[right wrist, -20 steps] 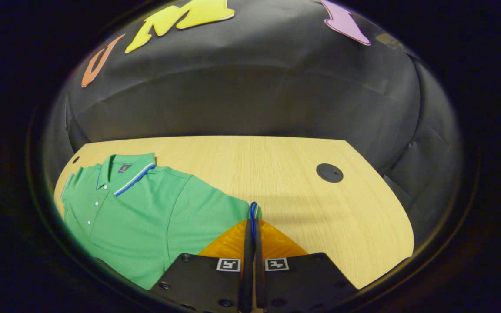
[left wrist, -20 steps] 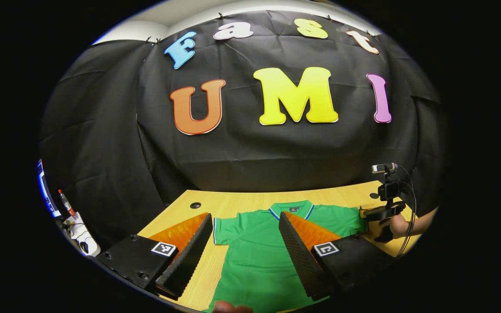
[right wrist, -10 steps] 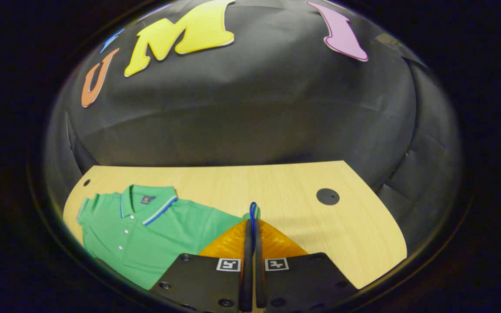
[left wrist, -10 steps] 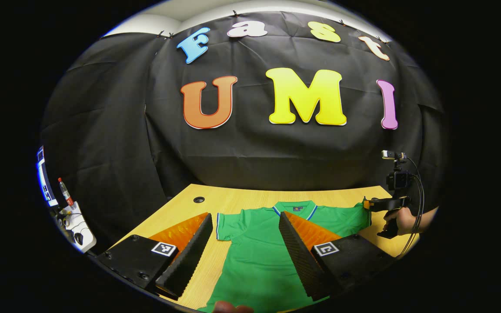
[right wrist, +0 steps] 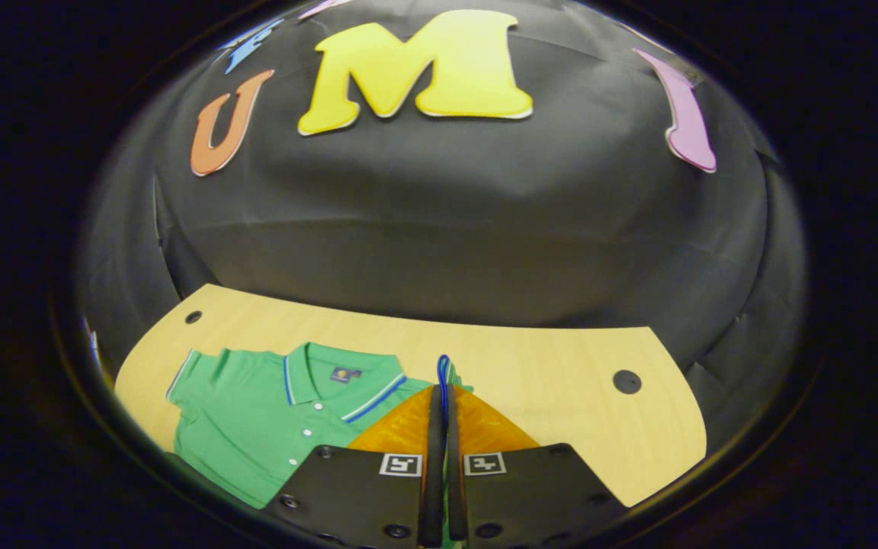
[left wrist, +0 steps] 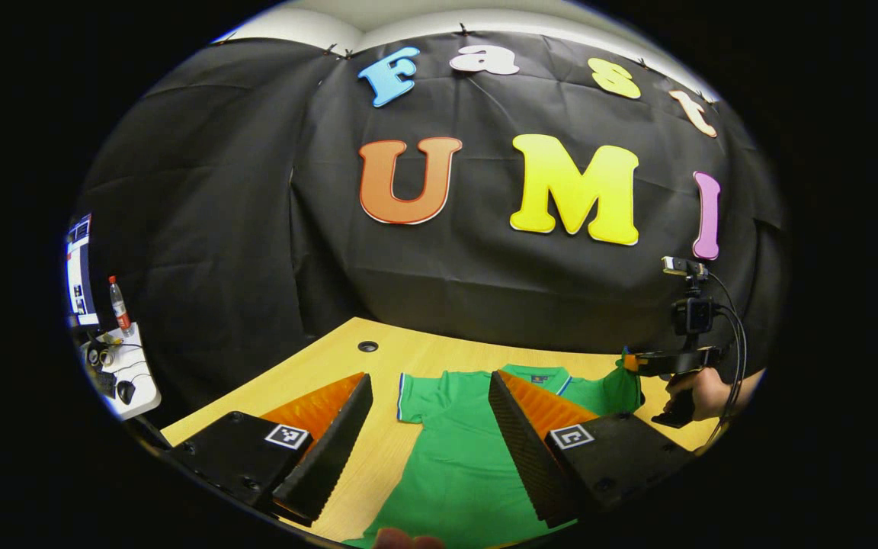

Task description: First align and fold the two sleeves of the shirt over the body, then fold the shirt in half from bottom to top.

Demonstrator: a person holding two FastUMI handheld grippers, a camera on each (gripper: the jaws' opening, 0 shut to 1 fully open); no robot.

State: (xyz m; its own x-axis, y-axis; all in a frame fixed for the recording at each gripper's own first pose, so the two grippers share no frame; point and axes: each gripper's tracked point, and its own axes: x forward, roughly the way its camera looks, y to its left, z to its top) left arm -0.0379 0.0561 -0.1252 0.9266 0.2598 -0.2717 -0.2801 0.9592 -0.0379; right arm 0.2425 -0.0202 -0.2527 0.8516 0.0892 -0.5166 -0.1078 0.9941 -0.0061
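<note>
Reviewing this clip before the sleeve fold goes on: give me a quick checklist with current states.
1. Right gripper shut on the sleeve: ok.
2. Sleeve lifted off the table: ok, raised in the left gripper view.
3. Left gripper open above the shirt: ok.
4. Other sleeve flat: ok.
5. Collar undisturbed: ok.
6. Shirt hem flat: cannot tell.

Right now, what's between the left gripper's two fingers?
In the left gripper view, the shirt's near sleeve and body, lying on the table; left gripper open above them.
</note>
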